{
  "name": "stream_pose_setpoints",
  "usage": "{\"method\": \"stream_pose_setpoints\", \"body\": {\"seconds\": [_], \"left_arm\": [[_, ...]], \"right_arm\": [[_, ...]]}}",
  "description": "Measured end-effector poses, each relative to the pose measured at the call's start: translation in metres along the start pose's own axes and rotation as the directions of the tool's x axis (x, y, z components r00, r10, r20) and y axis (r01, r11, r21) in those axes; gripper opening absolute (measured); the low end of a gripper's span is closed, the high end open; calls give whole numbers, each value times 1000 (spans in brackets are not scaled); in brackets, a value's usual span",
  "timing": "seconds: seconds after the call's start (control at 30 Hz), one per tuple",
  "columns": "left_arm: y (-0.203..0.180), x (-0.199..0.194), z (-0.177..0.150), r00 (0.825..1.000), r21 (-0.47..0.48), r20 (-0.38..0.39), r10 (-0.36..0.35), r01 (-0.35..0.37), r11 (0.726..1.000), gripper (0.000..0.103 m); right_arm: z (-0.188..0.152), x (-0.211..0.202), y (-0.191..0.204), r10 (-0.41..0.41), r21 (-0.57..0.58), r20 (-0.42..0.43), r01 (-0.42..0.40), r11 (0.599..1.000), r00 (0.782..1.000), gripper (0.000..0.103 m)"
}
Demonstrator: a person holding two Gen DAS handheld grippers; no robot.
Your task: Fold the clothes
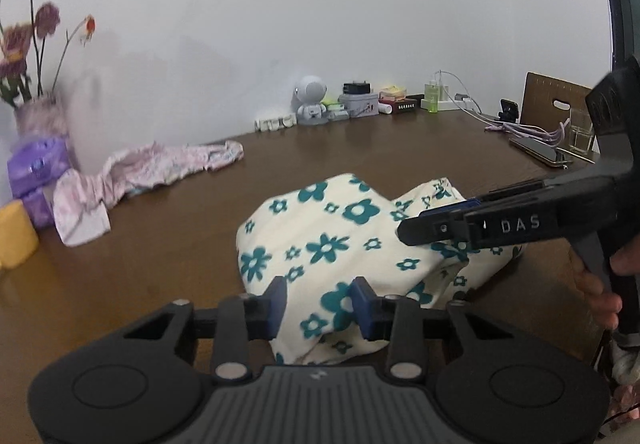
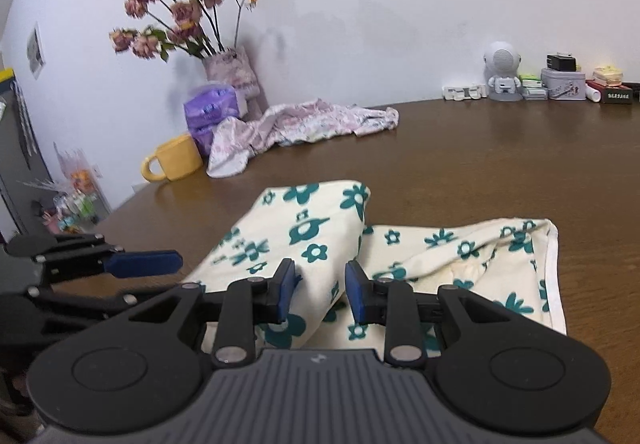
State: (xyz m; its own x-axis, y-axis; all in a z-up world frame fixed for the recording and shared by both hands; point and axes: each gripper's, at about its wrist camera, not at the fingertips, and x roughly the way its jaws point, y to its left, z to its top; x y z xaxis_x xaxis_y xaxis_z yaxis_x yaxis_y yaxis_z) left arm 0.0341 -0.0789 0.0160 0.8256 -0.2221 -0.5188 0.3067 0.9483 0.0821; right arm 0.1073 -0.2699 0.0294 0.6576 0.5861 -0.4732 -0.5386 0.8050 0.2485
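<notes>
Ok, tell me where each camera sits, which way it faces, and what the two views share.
Left wrist: on the left gripper, facing forward over the floral cloth toward the wall; the right gripper and a hand show at right.
Right wrist: on the right gripper, facing across the floral cloth toward the vase of flowers; the left gripper shows at left.
Shared: cloth, pink garment, brown table, astronaut figure.

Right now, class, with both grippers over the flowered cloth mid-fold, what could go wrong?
1. The cream floral garment lies bunched, so another fold may lock in creases.
2. The left gripper and right gripper have gaps between their pads; the fabric might slip.
3. A wide sweep could snag the pink garment.
</notes>
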Motion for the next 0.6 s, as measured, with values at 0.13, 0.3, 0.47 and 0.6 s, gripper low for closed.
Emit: {"method": "stream_pose_setpoints", "body": {"seconds": [0.13,0.3,0.47,0.6], "left_arm": [[9,5,-3,999,-22,-17,-34,33,999,34],[29,3,16,999,-63,17,-49,50,997,34],[51,30,46,999,-99,-27,-32,29,995,32],[64,58,58,996,-150,-61,-67,58,987,23]], "right_arm": [[-7,7,2,-26,7,-19,26,1000,999,27],[5,0,-2,-11,39,-2,11,999,1000,27],[40,19,-1,-41,9,34,41,999,999,27],[54,52,-1,-106,-40,3,106,994,994,21]]}}
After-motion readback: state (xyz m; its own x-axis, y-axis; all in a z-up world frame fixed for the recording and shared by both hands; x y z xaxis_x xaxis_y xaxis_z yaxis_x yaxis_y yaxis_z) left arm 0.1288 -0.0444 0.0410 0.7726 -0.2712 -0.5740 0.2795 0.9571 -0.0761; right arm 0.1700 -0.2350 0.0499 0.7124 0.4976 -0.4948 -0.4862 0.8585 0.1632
